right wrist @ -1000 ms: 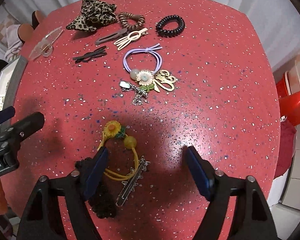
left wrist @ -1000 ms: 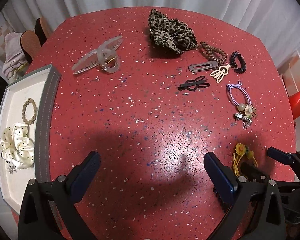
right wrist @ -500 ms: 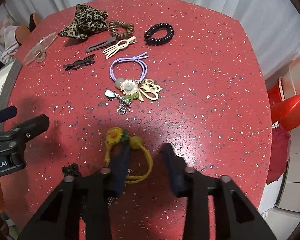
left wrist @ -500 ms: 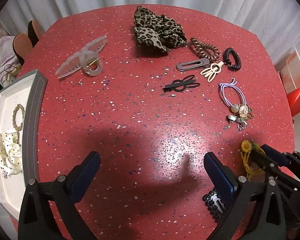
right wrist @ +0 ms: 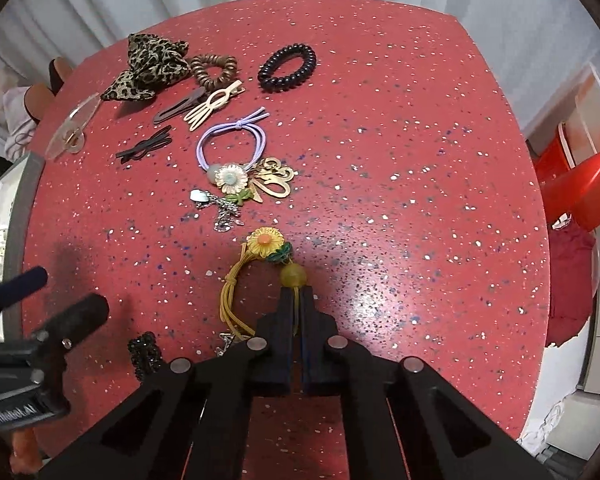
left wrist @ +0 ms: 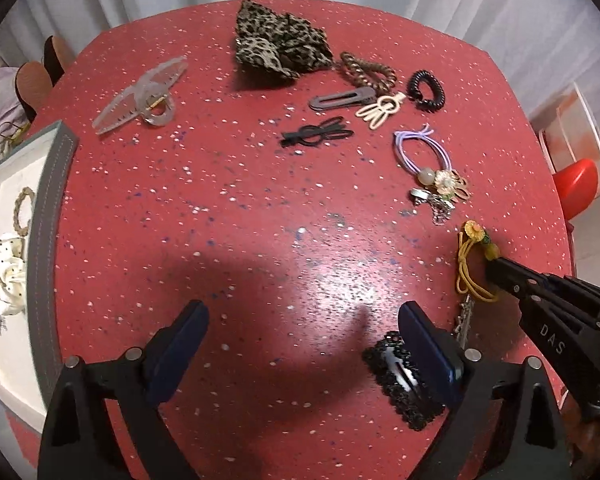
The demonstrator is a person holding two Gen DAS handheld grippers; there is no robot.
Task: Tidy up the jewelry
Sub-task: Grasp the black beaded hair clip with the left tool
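Right gripper [right wrist: 296, 300] has just been closing and now pinches the yellow hair tie [right wrist: 236, 292], low centre of frame, on its cord below the bead. Light, floppy elastic; the sunflower charm will dangle. Left gripper [left wrist: 300, 320] gapes, holding nothing.

The table [right wrist: 400, 128] is red with white and dark blue speckles. The bow scrunchie [left wrist: 280, 48] carries a leopard print of tan, brown and black. One spiral hair tie [right wrist: 214, 70] is brown, the other [right wrist: 288, 67] glossy black. The looped elastic [right wrist: 232, 140] is lilac with a cream daisy; the sunflower hair tie [right wrist: 260, 272] is mustard yellow with an orange-centred flower and green leaf. The tray [left wrist: 50, 208] is grey-rimmed, white inside, holding a cream scrunchie [left wrist: 0, 272] with black dots.
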